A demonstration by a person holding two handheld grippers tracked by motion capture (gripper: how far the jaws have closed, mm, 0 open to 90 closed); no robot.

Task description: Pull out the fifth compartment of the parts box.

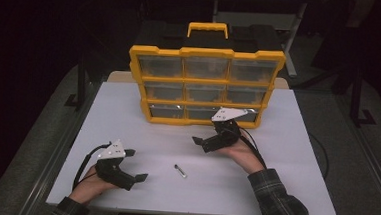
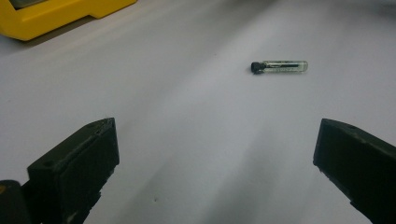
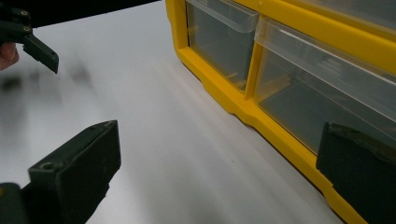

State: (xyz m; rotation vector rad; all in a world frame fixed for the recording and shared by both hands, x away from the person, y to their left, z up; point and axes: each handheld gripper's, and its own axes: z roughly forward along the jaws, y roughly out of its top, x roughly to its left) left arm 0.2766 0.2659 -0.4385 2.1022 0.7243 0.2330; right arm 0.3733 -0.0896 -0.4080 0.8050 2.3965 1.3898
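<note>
- No brand, label or writing can be read on the yellow drawer cabinet [image 1: 205, 86] or on the small glass vial [image 1: 180, 171].
- The cabinet stands upright at the far side of the white table [image 1: 128, 113], with a yellow handle on top and three rows of three clear drawers; what lies inside them is too dim to tell.
- The vial lies on its side on the bare table, between the two grippers and apart from both; in the left gripper view it shows a black cap [image 2: 256, 67] and a clear body holding something thin and dark.
- The left gripper [image 1: 137, 165] sits near the table's front left, its jaws spread wide and holding nothing, with the vial ahead of them.
- The right gripper [image 1: 212, 134] is just in front of the cabinet's bottom row, jaws wide apart and empty, one of them near the cabinet's yellow base.
</note>
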